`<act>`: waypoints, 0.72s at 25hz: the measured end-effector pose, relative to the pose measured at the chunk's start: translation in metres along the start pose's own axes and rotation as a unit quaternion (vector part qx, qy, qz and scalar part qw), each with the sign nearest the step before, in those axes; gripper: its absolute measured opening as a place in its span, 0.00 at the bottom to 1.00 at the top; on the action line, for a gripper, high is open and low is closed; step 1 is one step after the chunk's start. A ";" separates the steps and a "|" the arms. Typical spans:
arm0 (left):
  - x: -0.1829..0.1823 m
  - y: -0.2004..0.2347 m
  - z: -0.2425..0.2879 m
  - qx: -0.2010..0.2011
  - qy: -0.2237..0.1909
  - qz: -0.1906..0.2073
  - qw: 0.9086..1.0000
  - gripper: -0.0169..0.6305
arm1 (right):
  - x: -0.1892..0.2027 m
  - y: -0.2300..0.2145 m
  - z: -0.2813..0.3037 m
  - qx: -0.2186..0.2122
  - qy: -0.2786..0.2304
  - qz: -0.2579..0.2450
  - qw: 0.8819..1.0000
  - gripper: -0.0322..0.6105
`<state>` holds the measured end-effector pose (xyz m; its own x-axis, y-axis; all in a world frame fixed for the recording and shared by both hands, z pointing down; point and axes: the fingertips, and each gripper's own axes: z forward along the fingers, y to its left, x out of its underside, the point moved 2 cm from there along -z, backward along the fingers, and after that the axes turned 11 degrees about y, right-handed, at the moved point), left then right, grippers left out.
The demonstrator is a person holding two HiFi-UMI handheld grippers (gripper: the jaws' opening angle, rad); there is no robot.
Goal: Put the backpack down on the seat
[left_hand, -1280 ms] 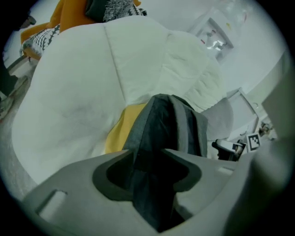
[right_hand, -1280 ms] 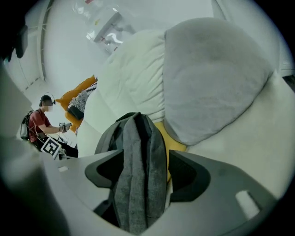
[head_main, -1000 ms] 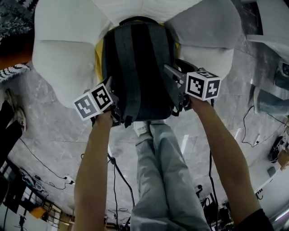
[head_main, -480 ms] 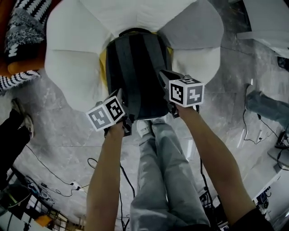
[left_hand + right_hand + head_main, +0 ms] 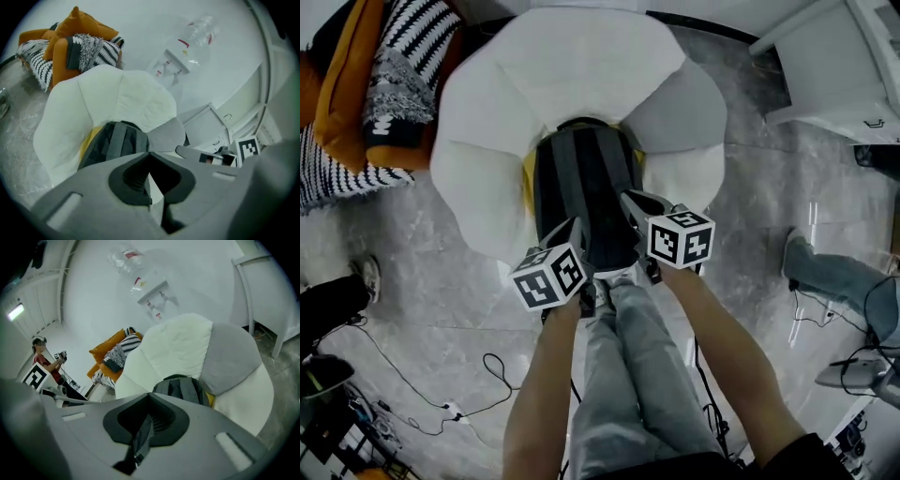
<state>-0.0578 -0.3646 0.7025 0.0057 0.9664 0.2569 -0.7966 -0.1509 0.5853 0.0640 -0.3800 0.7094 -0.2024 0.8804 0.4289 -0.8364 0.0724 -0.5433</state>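
Observation:
A dark grey backpack rests upright in the white petal-shaped chair, on its yellow seat. The backpack's top shows beyond my left jaws and again beyond my right jaws. My left gripper is at the pack's near left corner, shut; its own view shows nothing clearly caught between the jaws. My right gripper is at the near right side, shut on a grey backpack strap that hangs from the jaws.
An orange armchair with striped black-and-white throws stands at the left. A white chair stands at the upper right. Cables lie on the marble floor. Another person's leg is at the right, a shoe at the left.
The backpack and chair now sit farther from me in the head view. Both grippers stayed at the pack's near end and drew closer together.

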 end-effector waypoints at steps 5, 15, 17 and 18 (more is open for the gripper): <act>-0.009 -0.027 -0.043 0.016 -0.062 -0.058 0.996 0.03 | -0.025 0.041 -0.049 -0.012 -0.046 -0.034 0.998 0.05; -0.038 -0.124 -0.141 0.037 -0.133 0.026 0.990 0.03 | -0.070 0.098 -0.164 0.001 -0.119 -0.089 0.989 0.05; -0.050 -0.156 -0.163 0.056 -0.154 0.044 0.986 0.03 | -0.080 0.109 -0.194 -0.003 -0.135 -0.092 0.987 0.05; -0.057 -0.172 -0.174 0.060 -0.165 0.062 0.983 0.03 | -0.087 0.115 -0.209 -0.006 -0.145 -0.096 0.985 0.05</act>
<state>-0.0261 -0.3576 0.4531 0.1243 0.8224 0.5552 -0.7264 -0.3058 0.6155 0.0916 -0.3506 0.4584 -0.1789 0.6797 0.7113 -0.8674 0.2323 -0.4400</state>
